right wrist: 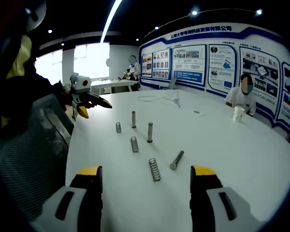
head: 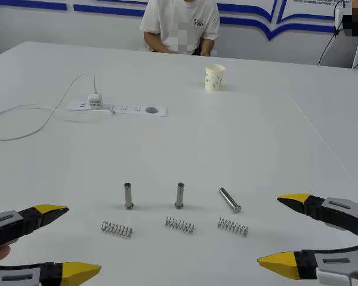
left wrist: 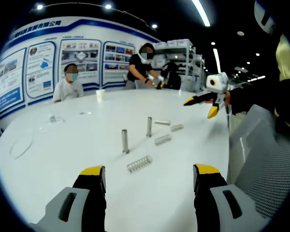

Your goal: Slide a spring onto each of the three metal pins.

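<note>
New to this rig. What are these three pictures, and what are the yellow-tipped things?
No robot: a person holds a two-jaw gripper in each hand, the black tools with yellow tips. The head view comes from a headset camera looking down at the white table; the left gripper is at lower left, the right gripper at lower right. Each round picture comes from a camera riding on one gripper, looking along its jaws. Both grippers are open and hold nothing. The left pin and middle pin stand upright, the right pin lies flat. Before them lie the left spring, middle spring and right spring. Farther back: a paper cup and a power strip.
</note>
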The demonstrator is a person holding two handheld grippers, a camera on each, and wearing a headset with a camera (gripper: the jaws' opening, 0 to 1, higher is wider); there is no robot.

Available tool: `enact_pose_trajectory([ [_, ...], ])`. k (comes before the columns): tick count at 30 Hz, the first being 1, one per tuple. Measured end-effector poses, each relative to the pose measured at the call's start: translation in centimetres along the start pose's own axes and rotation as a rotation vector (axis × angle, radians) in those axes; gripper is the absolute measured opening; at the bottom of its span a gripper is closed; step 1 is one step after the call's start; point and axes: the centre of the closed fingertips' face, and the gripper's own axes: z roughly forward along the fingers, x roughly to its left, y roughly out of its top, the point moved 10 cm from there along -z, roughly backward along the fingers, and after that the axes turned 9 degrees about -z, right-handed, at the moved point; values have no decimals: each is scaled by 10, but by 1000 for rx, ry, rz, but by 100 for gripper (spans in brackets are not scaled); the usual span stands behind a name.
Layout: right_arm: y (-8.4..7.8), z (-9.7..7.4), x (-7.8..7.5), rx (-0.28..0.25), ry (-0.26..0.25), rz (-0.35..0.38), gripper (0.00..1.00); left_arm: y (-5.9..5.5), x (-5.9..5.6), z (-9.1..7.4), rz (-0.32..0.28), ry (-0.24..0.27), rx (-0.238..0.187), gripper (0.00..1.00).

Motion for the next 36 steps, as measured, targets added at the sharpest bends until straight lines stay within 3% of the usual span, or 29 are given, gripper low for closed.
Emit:
enact_pose_trajectory([
  [20,1,2,-2,8,-12,13,73,-1,3,6,-4,-6,2,76],
  [36,3,2,-9,26,-62,36,65,-2,2,8,-6,-9,2,76],
])
